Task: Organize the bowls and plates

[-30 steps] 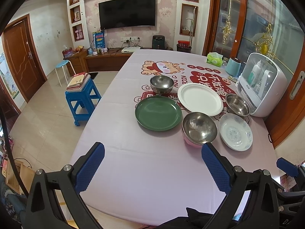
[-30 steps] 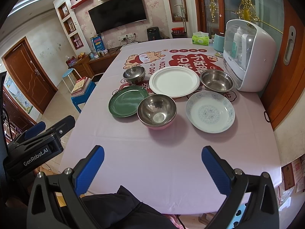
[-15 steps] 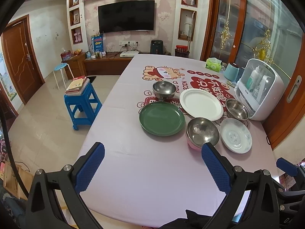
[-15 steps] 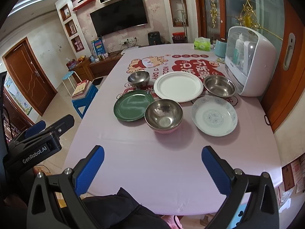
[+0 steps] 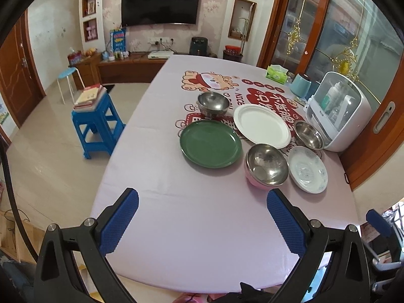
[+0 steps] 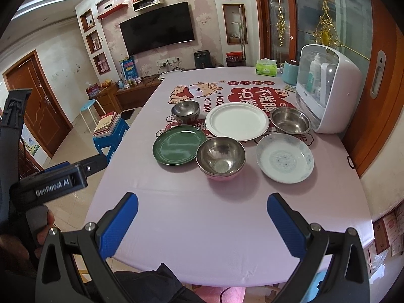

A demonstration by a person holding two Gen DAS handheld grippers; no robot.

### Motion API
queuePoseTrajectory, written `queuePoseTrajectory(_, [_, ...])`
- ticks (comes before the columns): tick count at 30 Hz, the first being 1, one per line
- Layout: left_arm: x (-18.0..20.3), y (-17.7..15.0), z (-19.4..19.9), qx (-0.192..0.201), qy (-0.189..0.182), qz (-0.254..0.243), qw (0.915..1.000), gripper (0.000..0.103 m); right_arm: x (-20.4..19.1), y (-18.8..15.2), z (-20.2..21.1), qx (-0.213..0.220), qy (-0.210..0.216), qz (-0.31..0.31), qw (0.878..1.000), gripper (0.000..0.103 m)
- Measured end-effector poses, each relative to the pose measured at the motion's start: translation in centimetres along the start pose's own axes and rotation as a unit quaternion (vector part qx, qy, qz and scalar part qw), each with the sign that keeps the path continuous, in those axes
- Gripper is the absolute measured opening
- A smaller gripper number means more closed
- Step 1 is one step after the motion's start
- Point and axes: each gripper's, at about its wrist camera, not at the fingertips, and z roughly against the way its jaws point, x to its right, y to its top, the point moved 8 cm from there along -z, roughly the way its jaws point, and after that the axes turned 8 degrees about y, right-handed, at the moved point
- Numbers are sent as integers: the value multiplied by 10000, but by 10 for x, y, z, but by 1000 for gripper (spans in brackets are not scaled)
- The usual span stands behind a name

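On the pink tablecloth lie a green plate (image 5: 210,144) (image 6: 178,144), a large white plate (image 5: 262,125) (image 6: 236,121) and a small patterned white plate (image 5: 308,169) (image 6: 284,157). Three steel bowls stand among them: a pink-bottomed one (image 5: 266,165) (image 6: 221,157) nearest, one at the far left (image 5: 212,103) (image 6: 185,110), one by the white appliance (image 5: 308,135) (image 6: 290,120). My left gripper (image 5: 202,223) hovers open over the near table edge, well short of the dishes. My right gripper (image 6: 202,223) is open too, empty, at the near edge. The left gripper's body (image 6: 50,181) shows at the right wrist view's left.
A white domed appliance (image 5: 338,116) (image 6: 325,88) stands at the table's right edge, with a teal pot (image 5: 301,85) and a tissue pack (image 5: 277,73) behind it. A blue stool (image 5: 97,123) with books stands on the floor left of the table. A dark sleeve lies below the grippers.
Both grippers have pulled back and risen a little, so the dishes look smaller and farther. Nothing on the table has moved; both grippers stay open.
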Motion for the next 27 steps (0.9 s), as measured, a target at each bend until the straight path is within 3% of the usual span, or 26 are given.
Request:
queuePoseTrajectory(7, [14, 20, -21, -311, -91, 84, 9994, 101, 16, 13, -1, 50, 3, -132, 9999, 102])
queuePoseTrajectory(20, [59, 71, -47, -659, 8, 200, 9976, 101, 97, 83, -12, 416, 363, -705, 9960, 102])
queuePoseTrajectory(27, [82, 98, -66, -806, 95, 190, 9965, 101, 128, 110, -34, 362, 675, -863, 9933, 102])
